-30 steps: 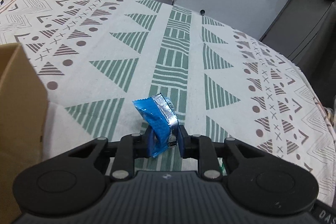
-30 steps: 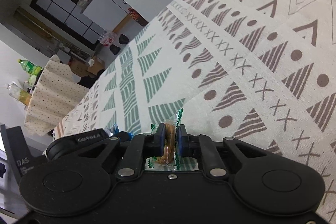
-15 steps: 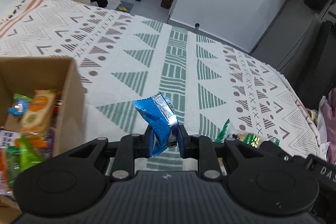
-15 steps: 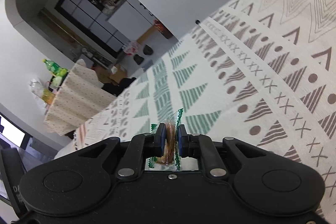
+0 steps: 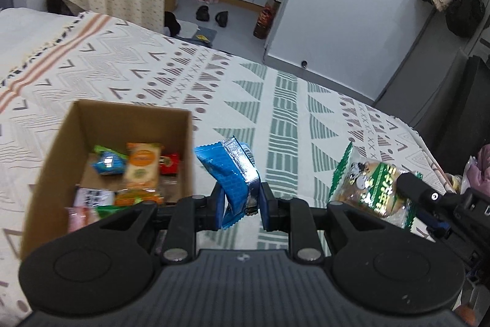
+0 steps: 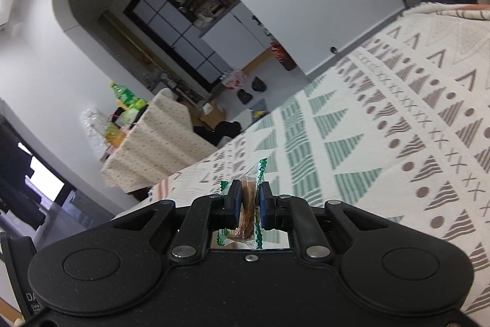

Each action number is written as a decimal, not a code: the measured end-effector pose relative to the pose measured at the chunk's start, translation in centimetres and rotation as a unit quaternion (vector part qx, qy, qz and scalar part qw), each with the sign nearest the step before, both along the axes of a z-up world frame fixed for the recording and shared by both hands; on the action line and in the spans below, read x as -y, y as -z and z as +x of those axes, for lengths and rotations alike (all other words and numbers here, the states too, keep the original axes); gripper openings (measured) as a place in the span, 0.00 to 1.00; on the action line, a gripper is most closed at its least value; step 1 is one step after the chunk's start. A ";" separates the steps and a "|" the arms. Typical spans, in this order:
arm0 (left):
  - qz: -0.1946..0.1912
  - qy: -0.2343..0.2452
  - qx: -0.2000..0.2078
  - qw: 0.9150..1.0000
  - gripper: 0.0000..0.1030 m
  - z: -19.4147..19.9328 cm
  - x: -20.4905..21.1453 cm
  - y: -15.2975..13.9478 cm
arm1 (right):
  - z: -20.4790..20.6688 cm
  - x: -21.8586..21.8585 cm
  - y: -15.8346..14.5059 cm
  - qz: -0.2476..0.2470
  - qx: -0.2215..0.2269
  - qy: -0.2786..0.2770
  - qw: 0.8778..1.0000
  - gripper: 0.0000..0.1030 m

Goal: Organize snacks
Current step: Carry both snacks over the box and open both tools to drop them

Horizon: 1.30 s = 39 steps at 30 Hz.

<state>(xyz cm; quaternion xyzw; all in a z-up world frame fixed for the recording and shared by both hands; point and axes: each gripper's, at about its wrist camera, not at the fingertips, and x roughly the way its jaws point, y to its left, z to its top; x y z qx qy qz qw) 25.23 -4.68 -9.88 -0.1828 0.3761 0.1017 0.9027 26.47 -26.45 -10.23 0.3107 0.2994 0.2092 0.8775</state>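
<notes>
Left gripper: black plastic body, ribbed dark grey centre panel with a tiny logo behind the fingers. Two round raised discs sat either side, outboard of the fingers. Silver rivets marked the linkage arms' pivots. Fingers were blue pads on black carriers.

Right gripper: same black build, smoother textured housing, a silver screw centred just behind the fingers. Blue pads on black carriers, silver rivets on the linkage arms. White lettering, partly cut off, showed at its far left edge.

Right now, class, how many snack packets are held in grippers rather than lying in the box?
2: a blue packet in the left gripper, and a green-edged pastry packet in the right gripper.
</notes>
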 end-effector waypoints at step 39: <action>-0.024 -0.048 -0.066 0.996 0.25 -4.7 -10.0 2.2 | -3.2 -13.9 -1.1 -0.062 0.018 -0.145 0.987 0.12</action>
